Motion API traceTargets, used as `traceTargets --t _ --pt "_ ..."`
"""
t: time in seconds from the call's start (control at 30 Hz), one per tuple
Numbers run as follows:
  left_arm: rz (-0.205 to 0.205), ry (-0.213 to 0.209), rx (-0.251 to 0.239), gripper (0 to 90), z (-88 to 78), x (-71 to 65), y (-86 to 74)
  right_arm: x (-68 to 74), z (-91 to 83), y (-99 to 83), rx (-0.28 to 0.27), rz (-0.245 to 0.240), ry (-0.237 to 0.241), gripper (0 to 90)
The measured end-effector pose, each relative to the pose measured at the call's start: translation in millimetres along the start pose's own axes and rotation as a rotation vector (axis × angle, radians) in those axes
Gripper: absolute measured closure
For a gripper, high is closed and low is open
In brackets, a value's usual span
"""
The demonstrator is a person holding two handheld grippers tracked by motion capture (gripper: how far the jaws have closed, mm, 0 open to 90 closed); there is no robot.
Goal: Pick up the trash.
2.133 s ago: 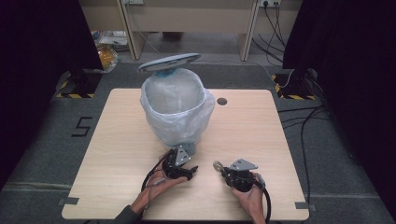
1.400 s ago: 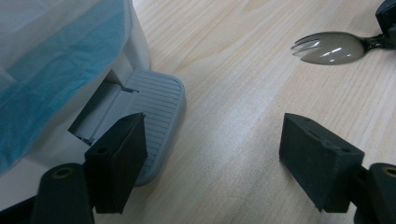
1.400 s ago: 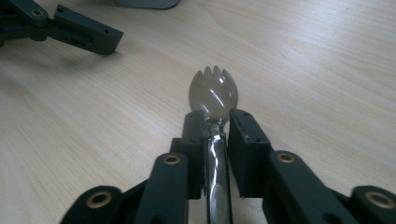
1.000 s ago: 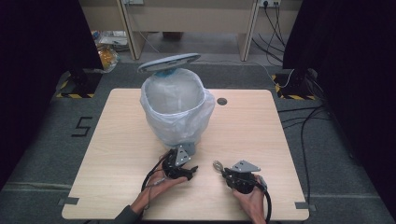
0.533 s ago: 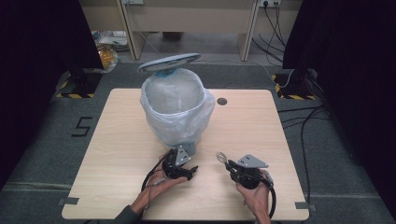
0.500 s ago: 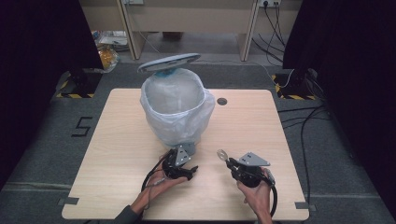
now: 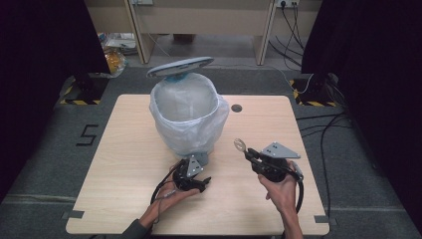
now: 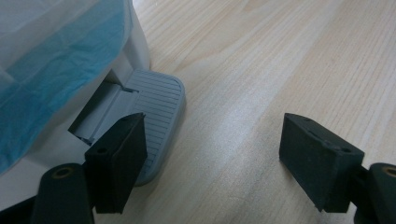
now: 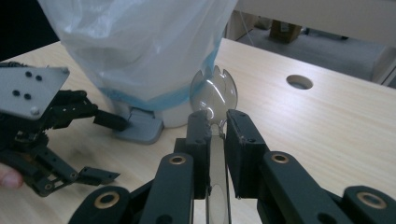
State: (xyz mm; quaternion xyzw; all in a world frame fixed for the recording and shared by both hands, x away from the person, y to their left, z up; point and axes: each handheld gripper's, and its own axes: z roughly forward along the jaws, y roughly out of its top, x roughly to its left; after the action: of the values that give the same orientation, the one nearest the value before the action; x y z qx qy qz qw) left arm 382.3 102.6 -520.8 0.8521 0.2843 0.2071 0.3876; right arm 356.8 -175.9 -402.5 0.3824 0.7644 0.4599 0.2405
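A white pedal bin [image 7: 189, 114] lined with a clear plastic bag stands mid-table, its grey lid [image 7: 180, 66] tipped up behind it. My left gripper [image 7: 201, 172] lies at the bin's foot with its jaws open. One jaw rests on the ribbed grey pedal [image 8: 154, 98] and the other sits over bare wood. My right gripper [image 7: 249, 153] hangs above the table to the right of the bin, shut on the handle of a clear plastic spork [image 9: 214, 93]. The spork's bowl points toward the bin.
A round cable hole [image 7: 237, 107] sits in the wooden table [image 7: 124, 149] behind and right of the bin. Cables trail on the floor at the right. Bare wood lies left and right of the bin.
My right gripper has lifted off the table with the spork and drifted a little to the right. The left gripper and the raised lid have stayed put.
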Motion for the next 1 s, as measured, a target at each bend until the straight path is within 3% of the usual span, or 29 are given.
traceTargets --t 0.43,1.0 --pt "0.006 0.000 0.007 22.7 -0.4 0.4 0.2 -12.9 -7.6 30.0 -0.027 -0.017 -0.007 79.7" --pt "0.001 0.000 0.003 22.7 -0.2 0.1 0.1 -10.3 -9.8 50.4 -0.043 -0.034 0.012 79.7"
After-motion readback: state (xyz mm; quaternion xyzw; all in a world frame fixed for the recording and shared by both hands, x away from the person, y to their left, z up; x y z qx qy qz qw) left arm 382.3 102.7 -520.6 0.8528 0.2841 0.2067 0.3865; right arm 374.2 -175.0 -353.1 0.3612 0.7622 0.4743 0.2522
